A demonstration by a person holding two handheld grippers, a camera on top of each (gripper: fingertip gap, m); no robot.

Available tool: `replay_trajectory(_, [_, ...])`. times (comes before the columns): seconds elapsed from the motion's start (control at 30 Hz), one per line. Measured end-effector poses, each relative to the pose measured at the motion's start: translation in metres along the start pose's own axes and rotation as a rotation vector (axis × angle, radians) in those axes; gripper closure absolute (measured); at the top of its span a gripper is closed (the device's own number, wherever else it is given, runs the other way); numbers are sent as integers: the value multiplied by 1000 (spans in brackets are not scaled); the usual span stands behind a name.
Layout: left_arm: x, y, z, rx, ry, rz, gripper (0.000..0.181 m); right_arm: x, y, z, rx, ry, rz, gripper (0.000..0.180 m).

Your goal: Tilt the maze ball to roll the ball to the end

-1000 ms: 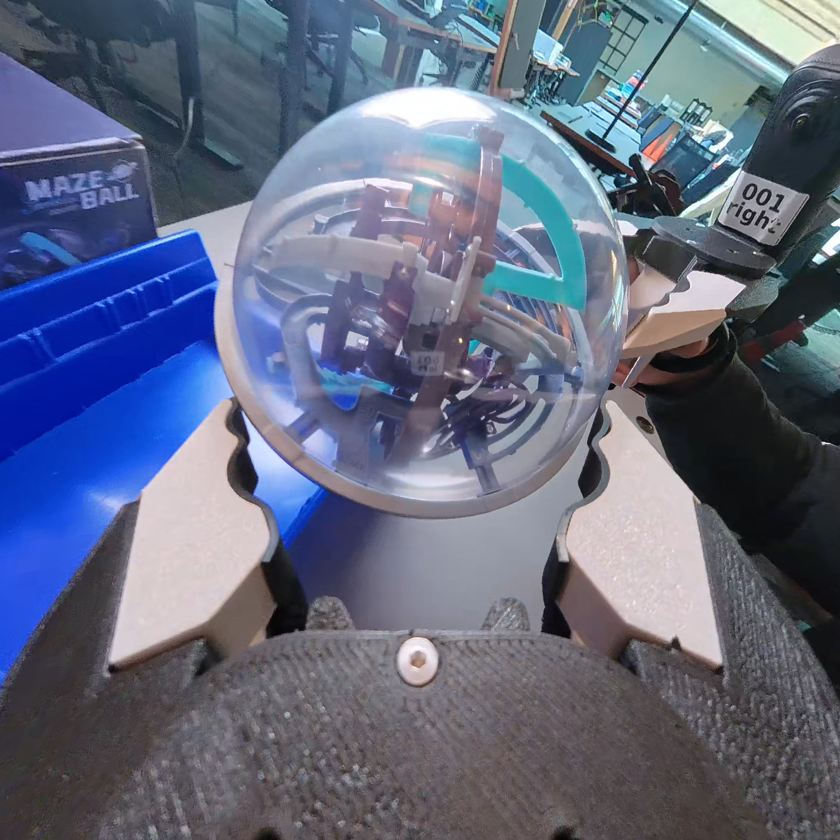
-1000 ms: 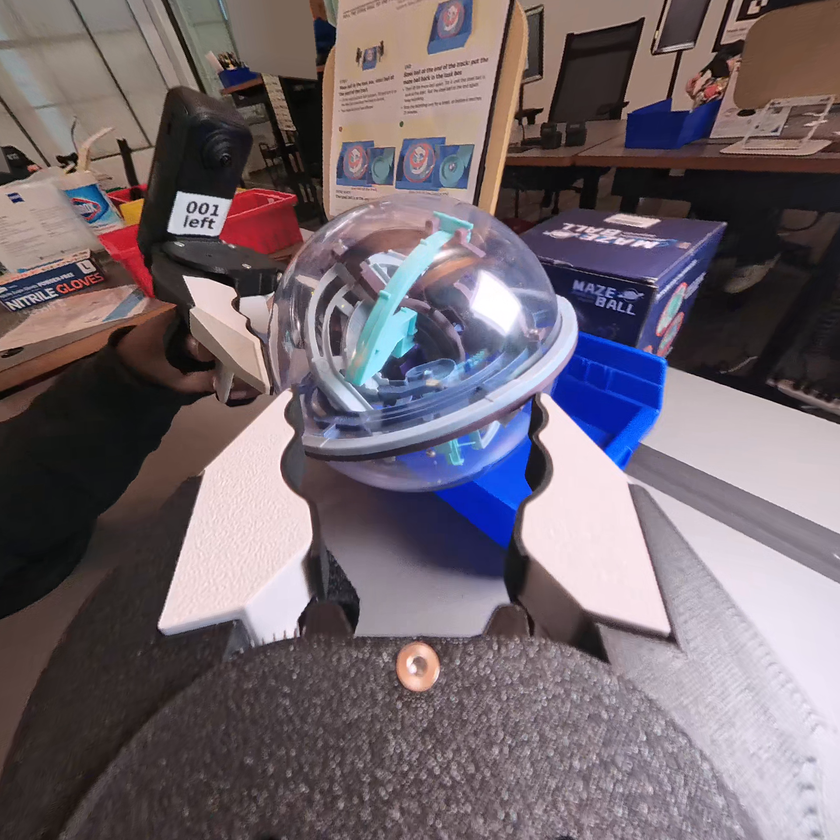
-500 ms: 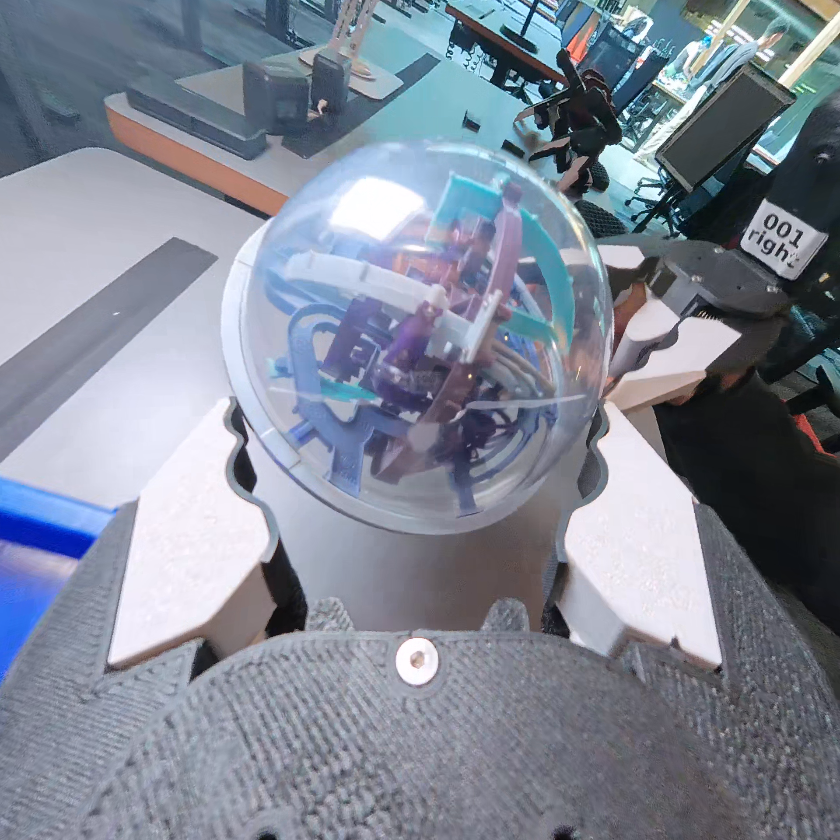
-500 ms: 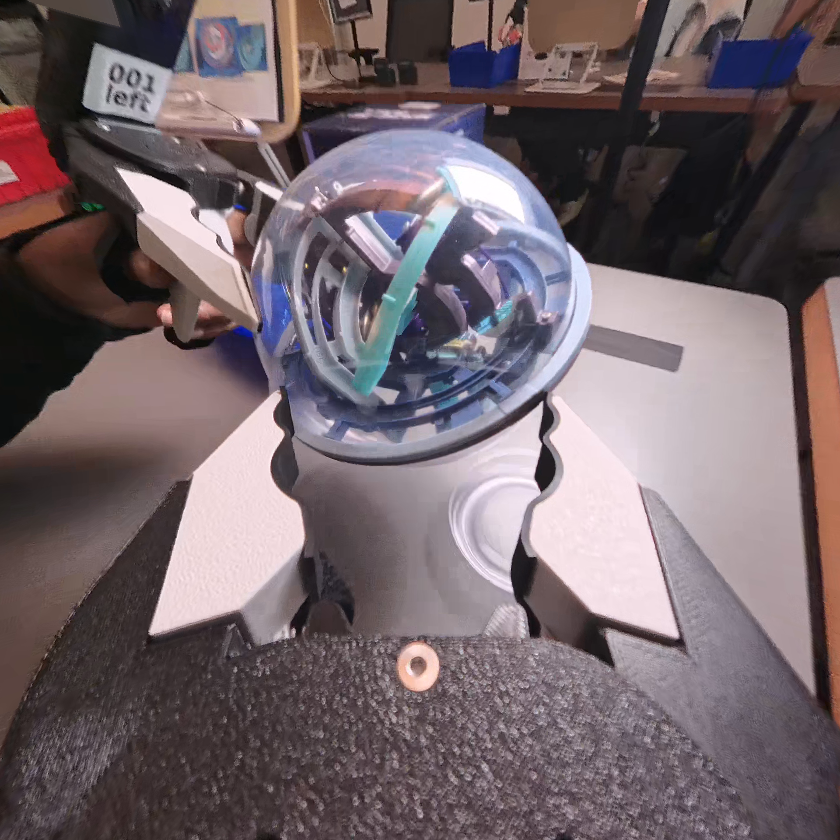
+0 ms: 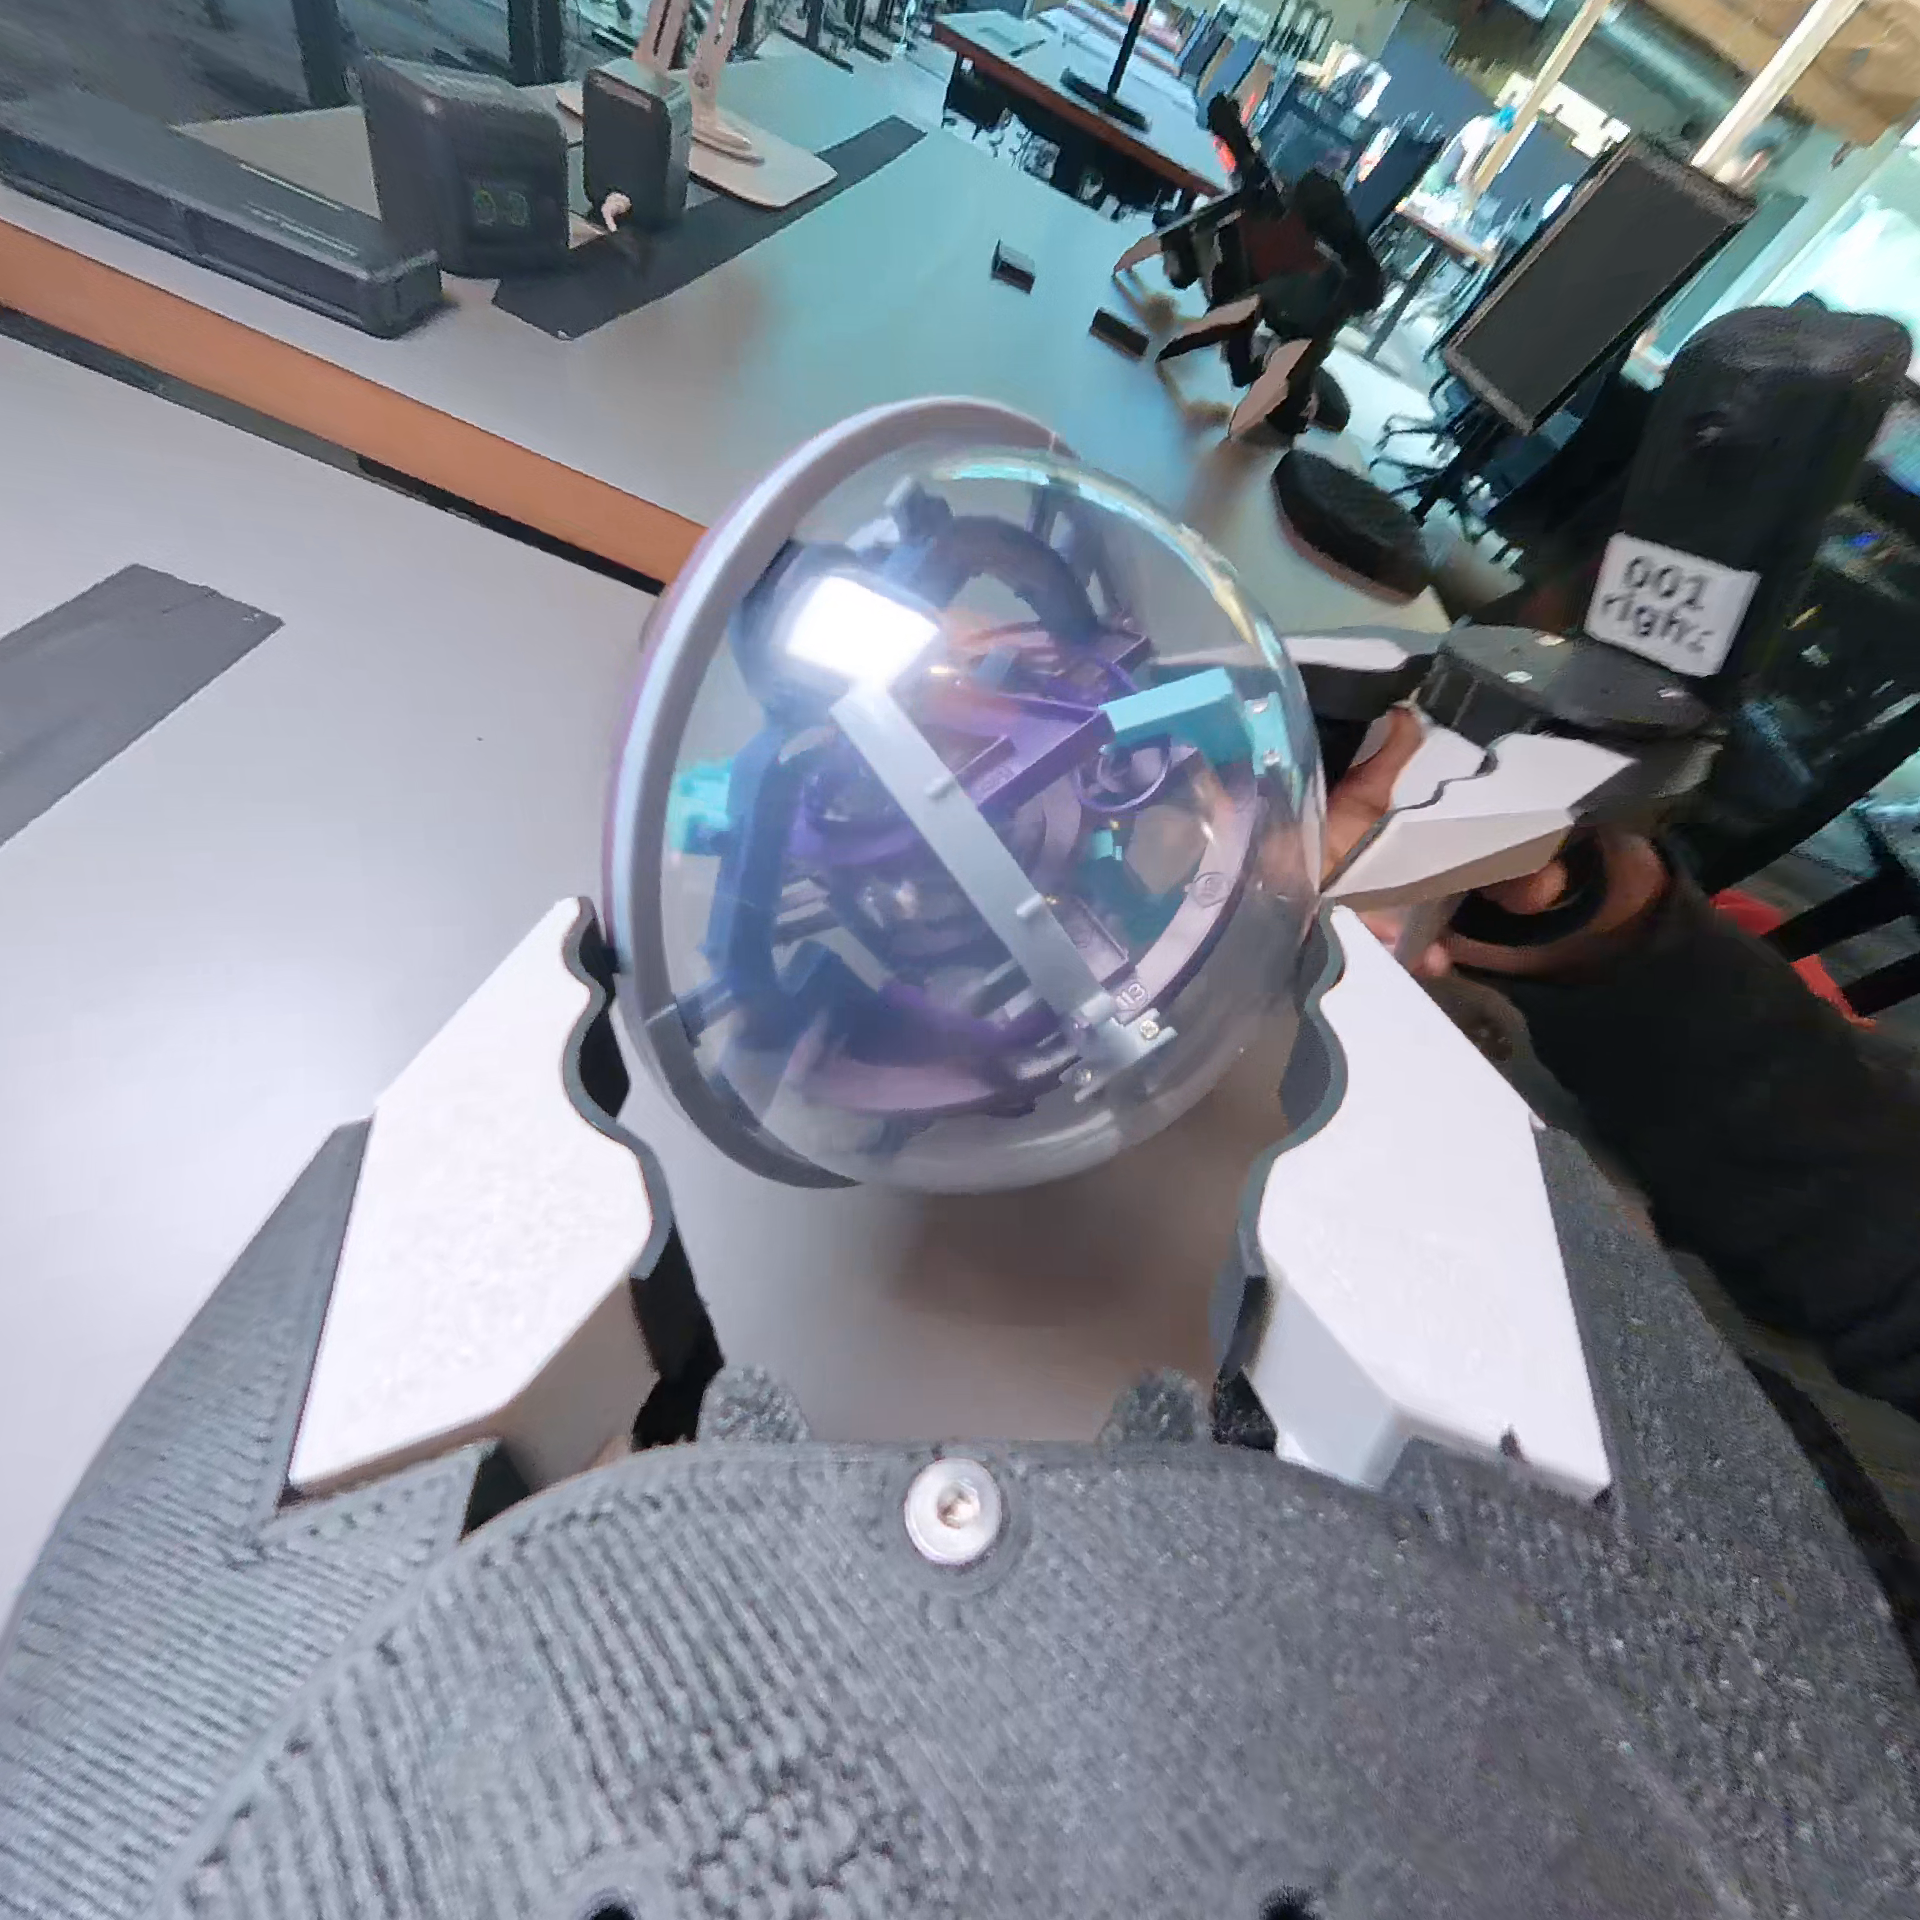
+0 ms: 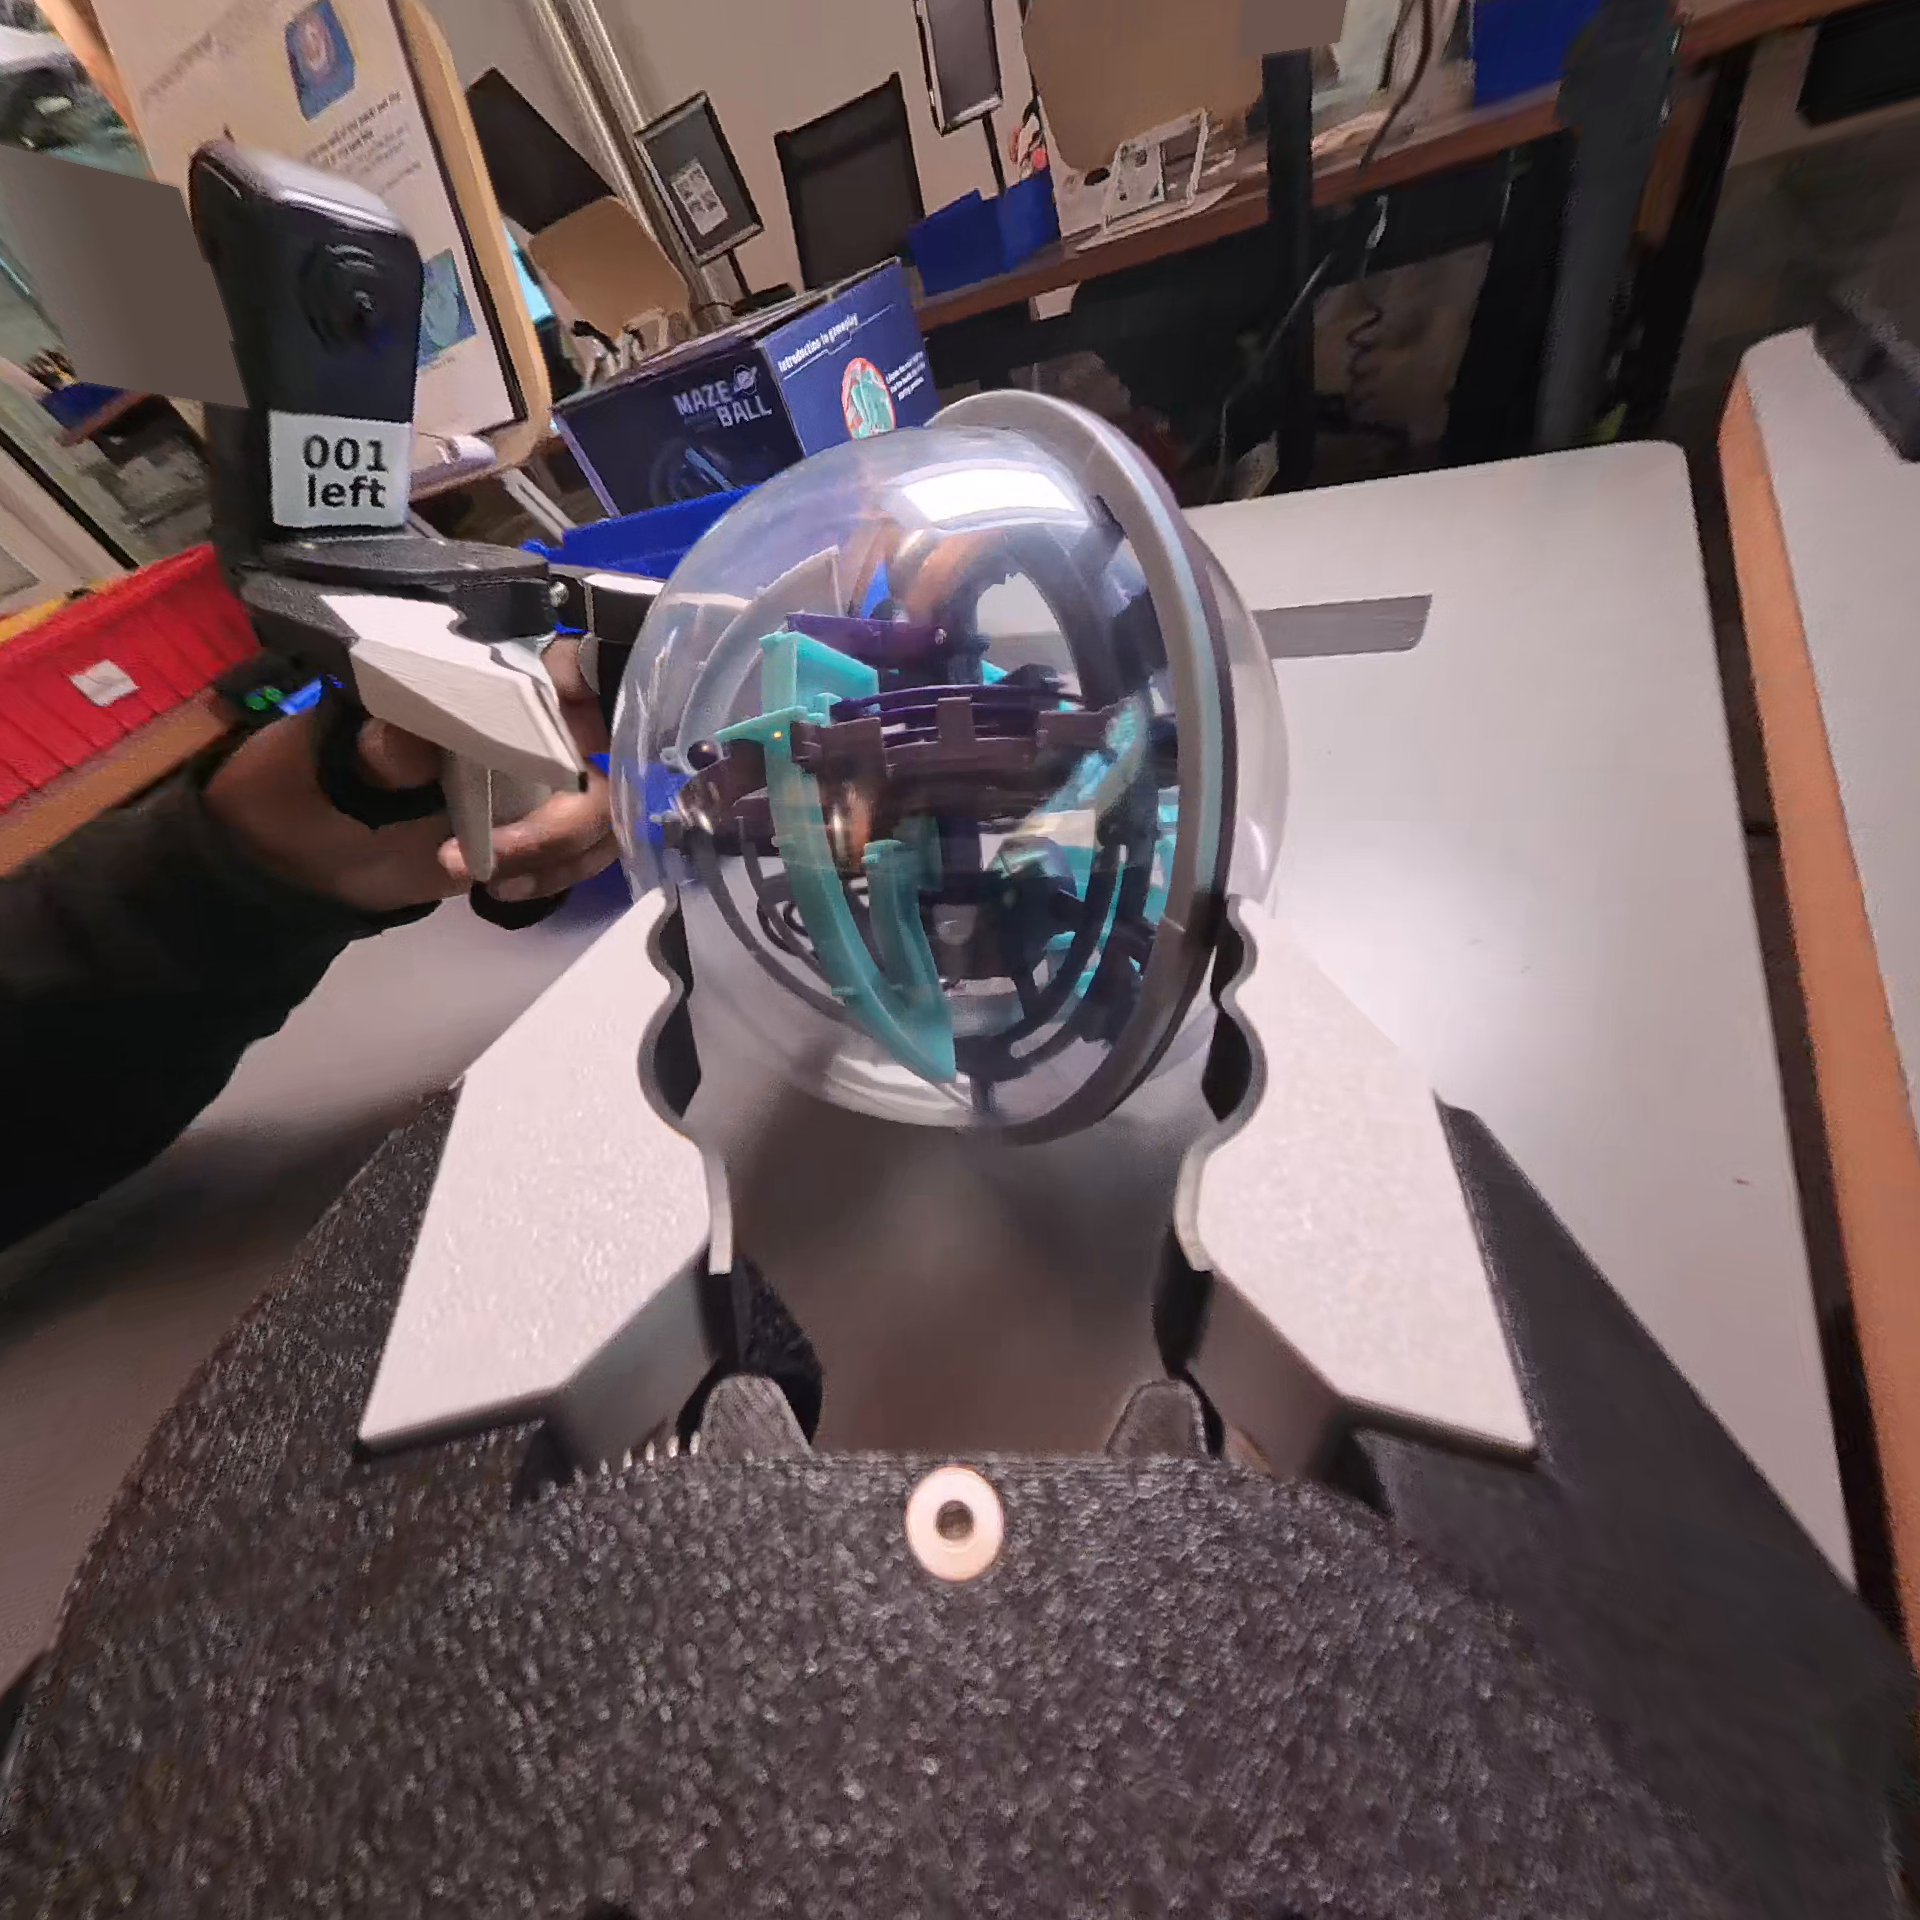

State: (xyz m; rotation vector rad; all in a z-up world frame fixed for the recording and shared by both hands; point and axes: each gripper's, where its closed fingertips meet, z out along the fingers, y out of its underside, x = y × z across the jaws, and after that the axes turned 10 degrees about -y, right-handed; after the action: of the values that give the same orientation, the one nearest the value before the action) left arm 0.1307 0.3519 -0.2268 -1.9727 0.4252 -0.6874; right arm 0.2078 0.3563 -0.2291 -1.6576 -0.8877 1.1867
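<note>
Right wrist view: my right gripper (image 6: 940,997) and left gripper (image 6: 582,727) clamp the maze ball (image 6: 935,769), seam at 1 o'clock; steel ball's progress indiscernible.

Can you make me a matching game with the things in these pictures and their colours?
Things:
1. maze ball shell
2. curved track inside the ball
3. bin at the far left
4. box behind the ball

Colours:
A. red
B. dark blue
C. clear
D. teal

Pairs: 1-C, 2-D, 3-A, 4-B
</note>
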Motion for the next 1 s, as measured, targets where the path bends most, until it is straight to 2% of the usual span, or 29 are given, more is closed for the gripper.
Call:
replay_trajectory(0.03, [1, -4, -1, 10, 23, -41, 52, 3, 0, 0, -2, -19, 46, 81])
replay_trajectory(0.17, [-12, -7, 10, -57, -1, -211, 54, 17, -7, 7, -29, -53, 229, 84])
replay_trajectory(0.27, [-12, 3, 15, -205, 1, -322, 50, 17, -6, 12, -146, -44, 381, 80])
replay_trajectory(0.33, [-11, 5, 12, -273, 23, -347, 50, 15, -5, 11, -207, -65, 400, 83])
replay_trajectory(0.43, [-13, 7, 8, -297, 97, -435, 53, 19, -9, 9, -178, -111, 420, 86])
replay_trajectory(0.5, [-9, 2, 1, -244, 197, -478, 44, 21, -17, 5, -106, -192, 416, 87])
replay_trajectory(0.63, [-1, 21, -12, -114, 223, -244, 37, 29, -14, -8, -27, -266, 178, 77])
replay_trajectory(0.77, [3, 26, 0, 84, 159, 34, 29, 34, 20, 1, -140, -289, -105, 72])
replay_trajectory(0.83, [-3, 32, 13, 99, 109, 137, 22, 31, 32, 7, -195, -330, -127, 70])
replay_trajectory(0.9, [-1, 31, 22, 110, 156, 47, 27, 25, 47, 15, -270, -375, -86, 70])
replay_trajectory(1.0, [1, 42, 39, 0, 201, -113, 25, 17, 62, 31, -360, -385, -19, 61])
